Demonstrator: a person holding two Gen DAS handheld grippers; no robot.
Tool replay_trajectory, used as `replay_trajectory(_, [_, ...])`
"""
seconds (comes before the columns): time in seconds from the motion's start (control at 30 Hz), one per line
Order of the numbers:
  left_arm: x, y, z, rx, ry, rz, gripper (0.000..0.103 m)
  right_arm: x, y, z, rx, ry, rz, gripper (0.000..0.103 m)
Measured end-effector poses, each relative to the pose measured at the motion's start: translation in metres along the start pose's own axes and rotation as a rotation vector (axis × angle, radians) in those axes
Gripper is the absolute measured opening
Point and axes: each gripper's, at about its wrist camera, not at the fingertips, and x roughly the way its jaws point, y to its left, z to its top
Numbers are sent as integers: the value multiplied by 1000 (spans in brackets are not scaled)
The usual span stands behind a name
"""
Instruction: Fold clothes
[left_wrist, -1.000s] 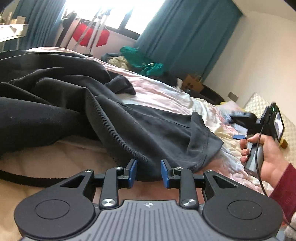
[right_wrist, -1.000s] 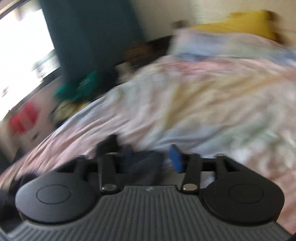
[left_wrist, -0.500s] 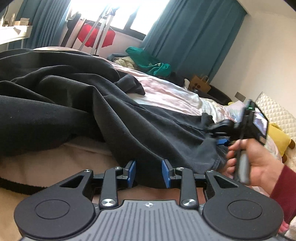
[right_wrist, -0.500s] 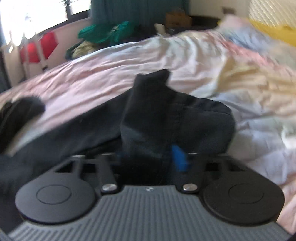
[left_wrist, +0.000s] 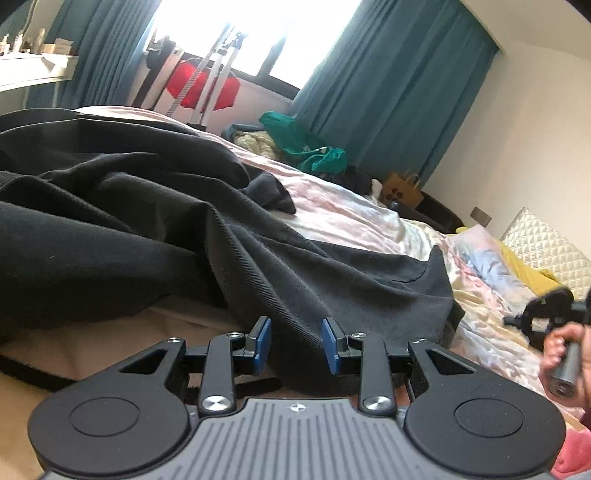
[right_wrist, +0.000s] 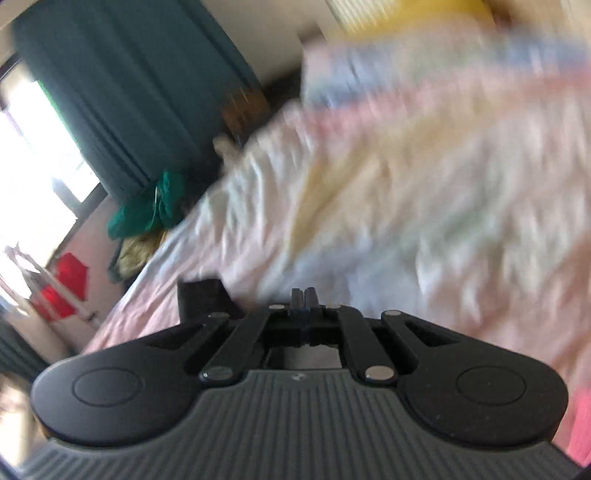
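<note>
On the bed (left_wrist: 369, 221), the dark garment (left_wrist: 166, 229) lies rumpled and unfolded, its hem between the parted fingers of the left hand-held gripper (left_wrist: 295, 341), while the right hand-held gripper (right_wrist: 304, 301) is closed, seemingly on nothing in the blur.

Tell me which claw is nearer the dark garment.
Left. The left claw sits open right at the dark garment's near edge; the right claw, shut, is off beside it over the bedsheet.

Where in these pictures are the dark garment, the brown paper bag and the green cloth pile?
dark garment (left_wrist: 332, 280), left wrist view, on its flat lower panel.
brown paper bag (left_wrist: 404, 192), left wrist view, on its front face.
green cloth pile (left_wrist: 295, 142), left wrist view, on its top fold.
</note>
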Motion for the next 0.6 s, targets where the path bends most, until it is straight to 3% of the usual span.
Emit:
replay_trajectory(0.03, [-2, 0, 0, -2, -2, 4, 32, 5, -10, -1, 52, 63, 39, 5])
replay_trajectory(0.1, [-7, 0, 1, -7, -7, 13, 32, 7, -19, -3, 125, 98, 87, 6])
replay_trajectory(0.2, [-17, 1, 2, -29, -6, 51, 35, 8, -1, -11, 60, 110, 125, 9])
replay_trajectory(0.23, [-20, 1, 2, -35, -6, 66, 37, 10, 8, -15, 15, 120, 137, 16])
replay_trajectory(0.27, [-24, 2, 2, -43, -6, 80, 39, 13, 17, -19, -31, 132, 149, 33])
replay_trajectory(0.33, [-27, 3, 1, -59, -1, 103, 44, 23, 34, -31, -112, 158, 174, 56])
replay_trajectory(0.47, [-20, 11, 0, -92, 26, 127, 51, 53, 57, -50, -231, 228, 137, 57])
replay_trajectory(0.6, [-8, 17, 1, -117, 36, 129, 51, 79, 69, -64, -290, 226, 88, 56])
